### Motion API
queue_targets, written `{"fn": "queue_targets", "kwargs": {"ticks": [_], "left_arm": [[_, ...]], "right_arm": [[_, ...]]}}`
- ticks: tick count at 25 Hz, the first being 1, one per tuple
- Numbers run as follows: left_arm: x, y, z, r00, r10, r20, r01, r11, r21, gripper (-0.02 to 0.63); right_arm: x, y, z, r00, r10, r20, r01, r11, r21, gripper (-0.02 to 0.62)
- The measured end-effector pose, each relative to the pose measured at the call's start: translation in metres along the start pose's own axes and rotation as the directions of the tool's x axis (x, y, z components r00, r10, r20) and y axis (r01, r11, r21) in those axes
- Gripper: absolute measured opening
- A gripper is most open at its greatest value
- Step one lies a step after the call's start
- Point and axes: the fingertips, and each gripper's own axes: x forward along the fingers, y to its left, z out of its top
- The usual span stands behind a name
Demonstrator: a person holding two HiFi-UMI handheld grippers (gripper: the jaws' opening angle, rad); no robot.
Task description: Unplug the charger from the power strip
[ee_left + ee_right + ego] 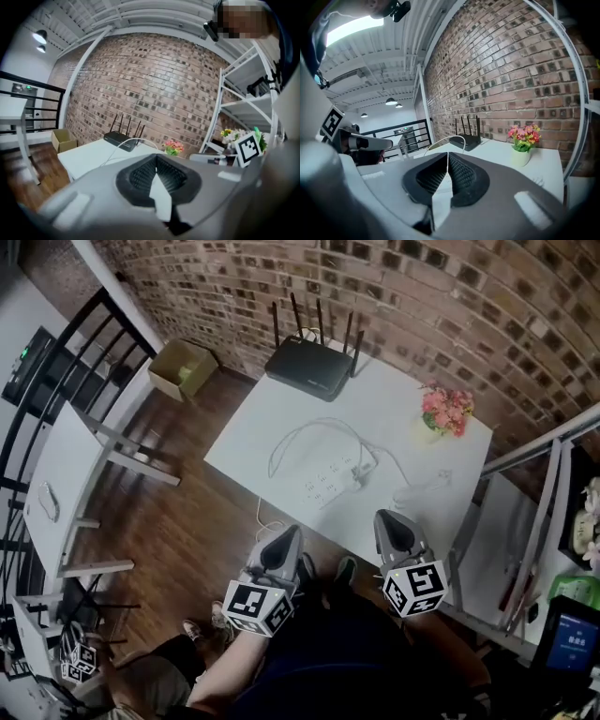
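the person's dark-clothed lap point(319, 681) fills the bottom of the head view. just beyond it, the left gripper point(285, 538) and right gripper point(394, 521) hang side by side by the near edge of the white table point(272, 418), each with its fingers pressed together and nothing between them. the power strip point(328, 484) lies mid-table, ahead of the 2 grippers and apart from both. the white charger point(360, 474) sits plugged in at its right end, a white cable point(291, 442) looping behind. farther back stand a black router point(314, 367) and pink flowers point(446, 412).
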Motion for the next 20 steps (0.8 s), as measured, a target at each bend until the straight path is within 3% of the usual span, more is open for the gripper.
{"fn": "queue_targets", "kwargs": {"ticks": [8,11,20], "left_arm": [[0.034,0.012,0.007,0.997,-0.079,-0.006,0.08,0.997,0.014,0.006],[0.038,0.02,-0.001,0.996,-0.087,-0.029,0.087,0.996,-0.009,0.006],[0.056,0.048,-0.035,0.991,-0.095,-0.095,0.093,0.995,-0.023,0.009]], "right_arm": [[0.015,-0.008,-0.006,0.997,-0.054,-0.061,0.051,0.997,-0.052,0.017],[0.029,-0.012,-0.014,0.995,-0.061,-0.082,0.058,0.998,-0.031,0.066],[0.069,-0.032,-0.053,0.988,-0.096,-0.122,0.098,0.995,0.017,0.133]]}}
